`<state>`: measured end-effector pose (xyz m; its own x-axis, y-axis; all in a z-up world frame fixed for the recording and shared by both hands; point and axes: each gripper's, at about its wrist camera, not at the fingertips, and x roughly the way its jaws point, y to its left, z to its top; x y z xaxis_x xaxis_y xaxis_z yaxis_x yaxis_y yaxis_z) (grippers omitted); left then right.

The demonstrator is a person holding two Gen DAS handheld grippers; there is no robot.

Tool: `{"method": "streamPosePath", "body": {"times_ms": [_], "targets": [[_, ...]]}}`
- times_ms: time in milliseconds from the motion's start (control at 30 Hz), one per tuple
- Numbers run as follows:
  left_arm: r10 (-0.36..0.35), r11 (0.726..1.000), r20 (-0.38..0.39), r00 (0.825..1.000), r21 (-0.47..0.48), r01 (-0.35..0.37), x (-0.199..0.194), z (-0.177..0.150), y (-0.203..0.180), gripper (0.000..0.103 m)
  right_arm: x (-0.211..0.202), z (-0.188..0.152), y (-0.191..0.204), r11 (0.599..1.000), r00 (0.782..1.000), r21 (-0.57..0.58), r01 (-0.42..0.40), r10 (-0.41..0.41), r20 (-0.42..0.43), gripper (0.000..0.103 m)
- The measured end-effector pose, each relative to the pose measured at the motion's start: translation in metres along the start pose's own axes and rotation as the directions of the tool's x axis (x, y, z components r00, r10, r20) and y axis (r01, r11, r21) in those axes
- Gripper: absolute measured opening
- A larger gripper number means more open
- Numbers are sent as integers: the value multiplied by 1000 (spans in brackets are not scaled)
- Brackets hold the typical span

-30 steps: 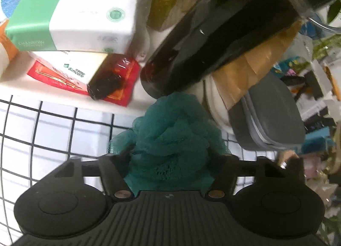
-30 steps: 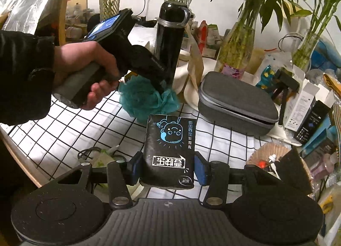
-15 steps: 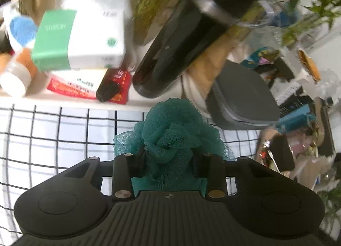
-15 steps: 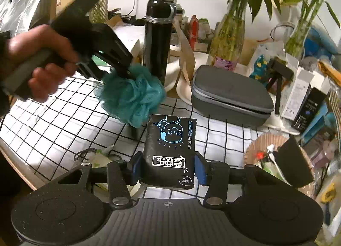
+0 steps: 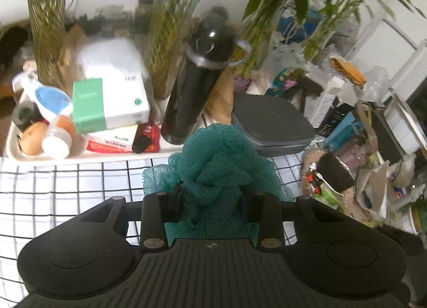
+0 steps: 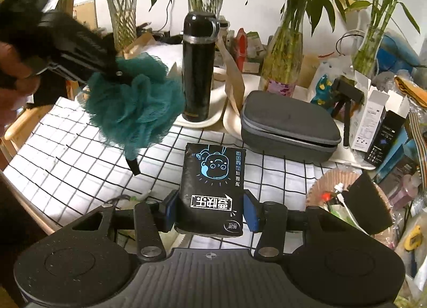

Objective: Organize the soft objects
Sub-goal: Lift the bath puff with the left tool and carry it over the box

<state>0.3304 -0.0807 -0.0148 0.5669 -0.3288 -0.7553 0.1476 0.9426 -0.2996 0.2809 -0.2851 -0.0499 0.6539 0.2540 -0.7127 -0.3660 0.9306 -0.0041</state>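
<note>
The teal mesh bath pouf (image 5: 213, 169) was a crumpled ball of netting, ruffled in loose folds, w/ a dark cord loop (image 6: 133, 165) dangling from its underside. The left gripper (image 5: 210, 201) had it pinched between the jaws, which had just been closing; mesh bulged out above & to both sides of the fingers (image 5: 153, 214). In the right wrist view the pouf (image 6: 136, 110) hung in the air above the checked tablecloth (image 6: 66, 147), clear of it, just left of the black flask (image 6: 198, 67). A hand (image 6: 16, 78) at the left edge gripped the tool's handle, blurred.

The right gripper (image 6: 210, 214) was clamped on a black tissue pack (image 6: 213, 187), its blue pads (image 6: 170, 210) pressing both sides of the pack's near end. Pack was soft plastic-wrapped, w/ a blue cartoon face & white lettering on top; far end stuck out over the cloth.

Behind: grey zip case (image 6: 291, 126) right of the flask, bamboo stems in glass vases (image 6: 283, 67), a green & white tissue box (image 5: 109, 102) on a white tray (image 5: 16, 153) at left in the left wrist view.
</note>
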Motion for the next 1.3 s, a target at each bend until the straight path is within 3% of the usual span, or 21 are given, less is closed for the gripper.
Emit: {"method": "streamPosePath", "body": {"times_ms": [267,700,1033,1300], "targets": [[17,994,106,994,109,-28,-55,-17,-16,36,-6,-4,-1,1000,1000,10,-8,7,10,52],[-45,981,221,974,192,2,-146,-56,-29,36,-53,-13,7,989,981,39,-145,138,132,52],[-82,976,232,969,217,30,-180,-94,-25,36,-81,-24,30,960,943,-47,-278,282,177,52],[-85,980,206,975,193,45,-181,-133,-12,36,-92,-35,48,952,938,-99,-291,304,169,52]]}}
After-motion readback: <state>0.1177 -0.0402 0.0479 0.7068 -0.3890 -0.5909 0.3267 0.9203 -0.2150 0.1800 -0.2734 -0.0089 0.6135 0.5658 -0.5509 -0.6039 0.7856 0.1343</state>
